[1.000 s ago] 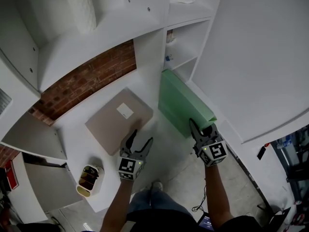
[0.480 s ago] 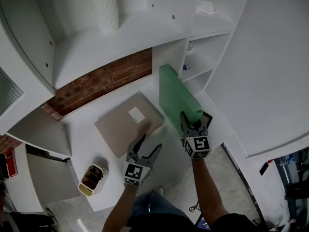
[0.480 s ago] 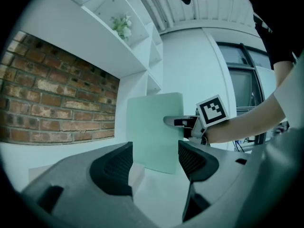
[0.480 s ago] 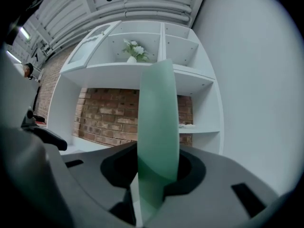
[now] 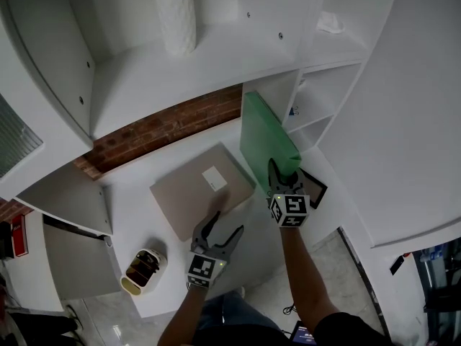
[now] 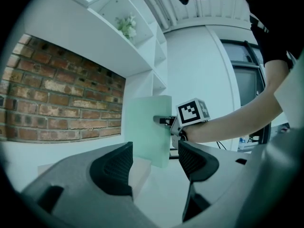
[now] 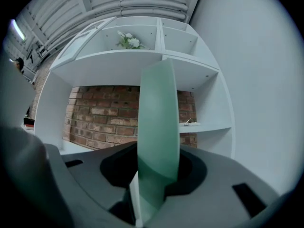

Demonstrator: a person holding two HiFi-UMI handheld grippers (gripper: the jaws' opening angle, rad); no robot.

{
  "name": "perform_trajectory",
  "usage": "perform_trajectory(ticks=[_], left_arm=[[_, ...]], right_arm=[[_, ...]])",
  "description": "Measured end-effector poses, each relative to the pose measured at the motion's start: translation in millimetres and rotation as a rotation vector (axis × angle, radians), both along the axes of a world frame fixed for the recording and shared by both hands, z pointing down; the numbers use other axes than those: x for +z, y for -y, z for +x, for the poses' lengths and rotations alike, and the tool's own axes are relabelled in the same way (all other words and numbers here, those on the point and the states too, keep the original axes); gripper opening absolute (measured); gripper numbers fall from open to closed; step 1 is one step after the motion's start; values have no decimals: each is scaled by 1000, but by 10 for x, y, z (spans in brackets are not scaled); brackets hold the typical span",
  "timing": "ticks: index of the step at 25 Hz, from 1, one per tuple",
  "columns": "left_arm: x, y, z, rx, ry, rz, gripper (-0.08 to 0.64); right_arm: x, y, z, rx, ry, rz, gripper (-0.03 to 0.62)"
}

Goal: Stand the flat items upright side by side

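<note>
A green flat box [image 5: 265, 137] stands upright on its edge on the white counter [image 5: 137, 222], with my right gripper [image 5: 281, 176] shut on its near end. In the right gripper view the green box [image 7: 159, 127] fills the gap between the pads. A tan flat box [image 5: 202, 190] with a white label lies flat just to its left. My left gripper [image 5: 225, 225] hangs open at the tan box's near edge, with nothing between its jaws. The left gripper view looks past that gripper [image 6: 154, 163] to the green box [image 6: 147, 127] and the right gripper [image 6: 164, 121].
Behind the boxes runs a brick wall [image 5: 166, 127]. White shelf compartments [image 5: 320, 114] stand at the right, and a white vase [image 5: 176, 9] sits on the shelf above. A cream container [image 5: 140, 269] stands near the counter's front left. A black flat item [image 5: 315, 187] lies right of the green box.
My right gripper has carried the green box leftward, away from the right-hand shelves and closer to the tan box. The left gripper has stayed by the tan box.
</note>
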State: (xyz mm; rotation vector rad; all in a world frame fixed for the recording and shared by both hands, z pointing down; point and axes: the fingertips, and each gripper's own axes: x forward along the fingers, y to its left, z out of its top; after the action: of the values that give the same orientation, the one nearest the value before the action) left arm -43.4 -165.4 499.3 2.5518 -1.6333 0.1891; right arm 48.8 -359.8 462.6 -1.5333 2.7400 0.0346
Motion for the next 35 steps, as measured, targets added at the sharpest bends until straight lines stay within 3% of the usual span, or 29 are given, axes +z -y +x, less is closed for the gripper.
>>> perform_trajectory(ticks=[9, 19, 22, 29, 35], left_arm=[[17, -25, 16, 1, -18, -3, 293], [16, 22, 171, 32, -52, -1, 293], [15, 30, 203, 35, -61, -3, 293], [43, 16, 223, 34, -57, -12, 293], [49, 2, 132, 12, -52, -15, 293]], right_arm=[[-12, 137, -40, 16, -31, -20, 207], [64, -291, 316, 72, -27, -58, 225], [155, -377, 392, 78, -46, -74, 207], [274, -324, 301, 55, -93, -120, 75], [283, -145, 111, 46, -110, -118, 74]])
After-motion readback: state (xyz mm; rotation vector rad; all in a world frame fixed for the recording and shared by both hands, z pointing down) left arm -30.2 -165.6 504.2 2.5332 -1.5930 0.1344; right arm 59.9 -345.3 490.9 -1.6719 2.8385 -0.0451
